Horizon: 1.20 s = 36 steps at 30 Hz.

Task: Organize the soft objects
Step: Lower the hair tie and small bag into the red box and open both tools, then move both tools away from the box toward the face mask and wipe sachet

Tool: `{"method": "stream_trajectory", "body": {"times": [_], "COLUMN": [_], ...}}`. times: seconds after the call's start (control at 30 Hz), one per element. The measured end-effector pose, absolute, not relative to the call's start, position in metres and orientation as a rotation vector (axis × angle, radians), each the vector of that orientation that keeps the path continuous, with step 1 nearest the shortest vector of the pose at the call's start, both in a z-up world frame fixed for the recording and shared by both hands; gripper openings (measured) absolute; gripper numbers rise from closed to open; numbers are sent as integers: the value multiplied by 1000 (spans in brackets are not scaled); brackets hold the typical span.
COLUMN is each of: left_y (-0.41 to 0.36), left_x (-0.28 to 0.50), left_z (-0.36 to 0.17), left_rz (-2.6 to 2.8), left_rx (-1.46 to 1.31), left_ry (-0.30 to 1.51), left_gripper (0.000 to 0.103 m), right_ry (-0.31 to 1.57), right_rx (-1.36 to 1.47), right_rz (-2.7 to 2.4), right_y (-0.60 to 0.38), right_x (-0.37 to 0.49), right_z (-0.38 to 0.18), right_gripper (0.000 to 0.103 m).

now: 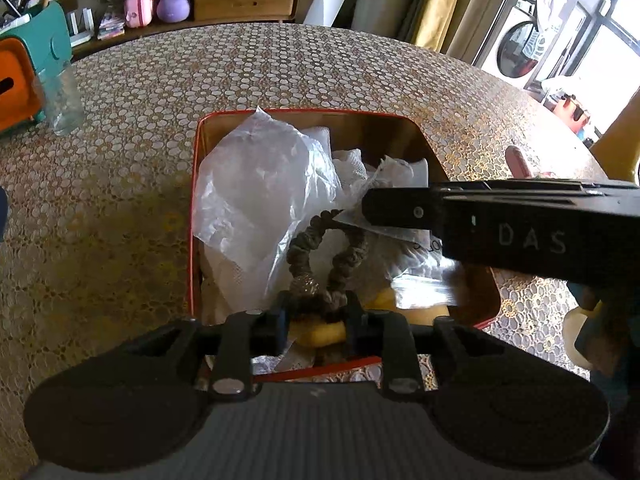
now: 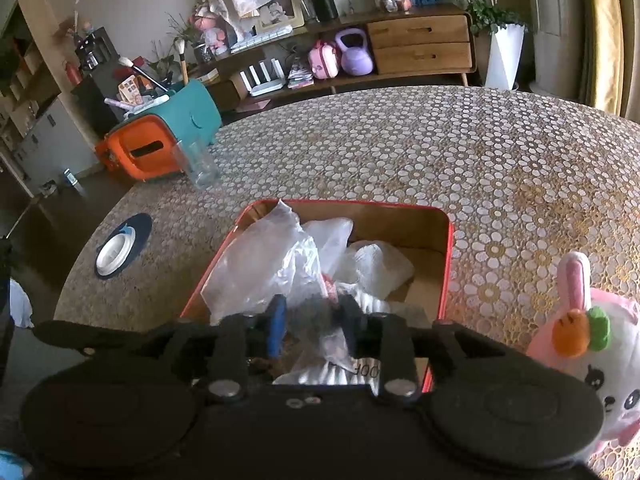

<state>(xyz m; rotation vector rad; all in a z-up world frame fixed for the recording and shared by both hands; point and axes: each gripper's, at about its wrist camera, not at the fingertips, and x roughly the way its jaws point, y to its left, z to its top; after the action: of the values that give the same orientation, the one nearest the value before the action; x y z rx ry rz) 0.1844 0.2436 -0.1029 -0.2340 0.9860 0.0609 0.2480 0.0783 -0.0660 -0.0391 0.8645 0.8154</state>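
Note:
A red-rimmed box (image 1: pixel 195 184) stands on the lace-covered table, filled with clear plastic bags (image 1: pixel 256 184), white packing and a yellow soft thing (image 1: pixel 320 334). My left gripper (image 1: pixel 316 312) is shut on a grey-brown scrunchie (image 1: pixel 320 252) that loops up over the box contents. My right gripper (image 1: pixel 372 210) reaches in from the right and is shut on a crinkled plastic bag (image 1: pixel 400 172). In the right wrist view the right gripper (image 2: pixel 314 324) pinches that plastic bag (image 2: pixel 320 344) over the box (image 2: pixel 450 248). A pink and white bunny plush (image 2: pixel 592 344) lies right of the box.
An orange and teal organizer (image 2: pixel 160 136) and a clear glass (image 2: pixel 198 164) stand at the table's far left. A dark coaster with a white lid (image 2: pixel 120 246) lies near the left edge. A sideboard with a purple kettlebell (image 2: pixel 354 54) stands behind the table.

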Motion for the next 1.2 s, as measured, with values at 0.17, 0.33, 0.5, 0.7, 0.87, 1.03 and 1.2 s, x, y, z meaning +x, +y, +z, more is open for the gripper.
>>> {"method": "stream_trajectory", "body": {"times": [0.17,0.33,0.5,0.7,0.87,1.03,1.2], "left_y": [242,239,233,221,207,185,157], "left_x": [181,177,169,154,146,140,138], "left_z": [-100,-94,-82,-60,-41,-26,-19], "left_rz": [60,64,66,66,59,43,5], "left_rx": [-245,-243,-220,-197,-185,-165,-145], "left_ry": [968,966,944,896,851,822,800], "left_gripper": [64,65,65,66,67,67,78], "right_ry": [864,860,833,801,767,746,724], "right_rx": [-30,-8,5,24,42,60,70], "right_rz": [815,828,850,870,870,852,819], "right_y": [73,63,49,24,-9,-45,-82], "right_x": [245,240,230,213,194,176,163], "right_z": [-64,-56,-42,-25,-11,-2,3], "right_gripper": [35,39,48,52,61,64,72]}}
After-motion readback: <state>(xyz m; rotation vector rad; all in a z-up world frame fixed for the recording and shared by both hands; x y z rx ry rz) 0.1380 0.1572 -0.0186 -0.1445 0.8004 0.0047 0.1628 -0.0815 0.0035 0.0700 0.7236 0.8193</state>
